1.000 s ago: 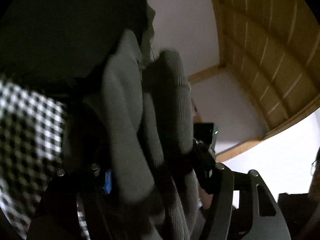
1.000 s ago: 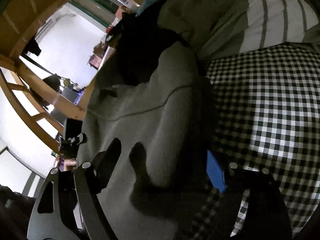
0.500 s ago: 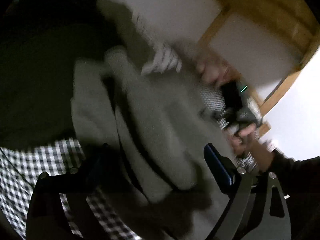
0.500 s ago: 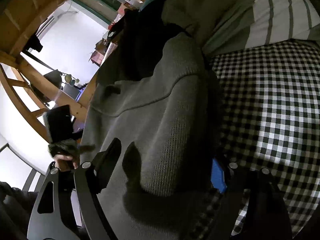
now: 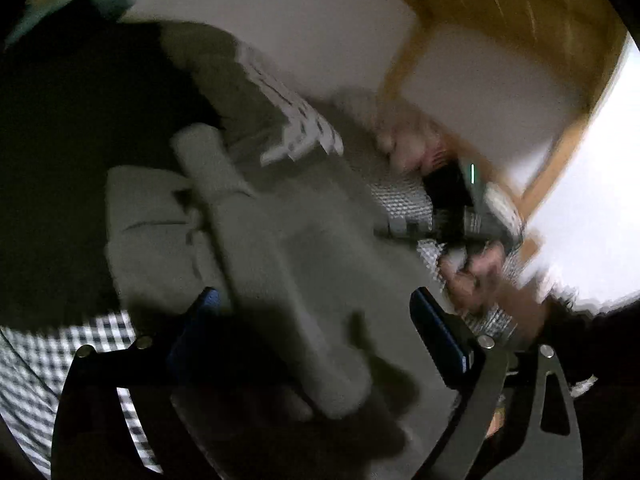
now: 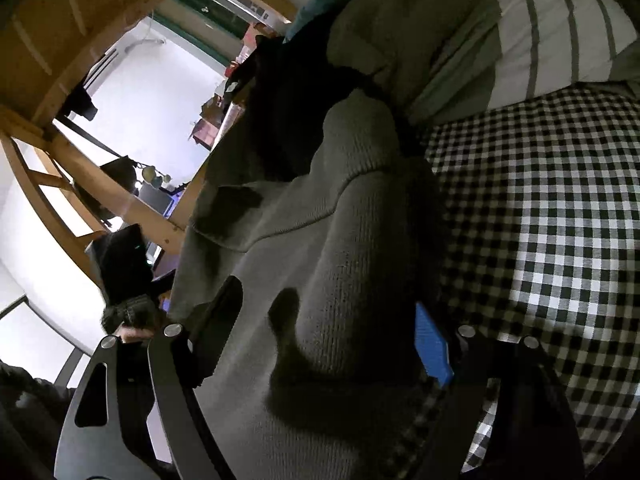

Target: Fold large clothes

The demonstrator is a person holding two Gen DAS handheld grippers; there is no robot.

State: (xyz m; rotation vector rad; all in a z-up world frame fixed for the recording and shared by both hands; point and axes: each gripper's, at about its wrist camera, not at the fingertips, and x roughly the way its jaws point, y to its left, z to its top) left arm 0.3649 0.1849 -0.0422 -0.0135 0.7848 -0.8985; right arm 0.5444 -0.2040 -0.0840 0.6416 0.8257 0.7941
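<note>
A grey knitted sweater (image 6: 320, 264) lies bunched on the black-and-white checked bed sheet (image 6: 560, 216). My right gripper (image 6: 324, 336) stands wide open with a thick fold of the sweater between its jaws. My left gripper (image 5: 316, 320) is also open, its blue pads apart, with a rolled grey fold of the sweater (image 5: 256, 256) lying between them. The left wrist view is blurred by motion. The other hand-held gripper shows in each view, at the right of the left wrist view (image 5: 472, 216) and at the left of the right wrist view (image 6: 124, 272).
A dark garment (image 6: 296, 92) and a striped pillow (image 6: 552, 28) lie at the head of the bed. Wooden bunk-bed beams (image 6: 80, 168) frame the left side, with a bright room beyond. A wooden slatted ceiling (image 5: 520, 4) is overhead.
My left gripper has swung down from the wall and ceiling toward the bed and opened wide over the sweater. The right gripper has stayed nearly still, the sweater fold settling between its jaws.
</note>
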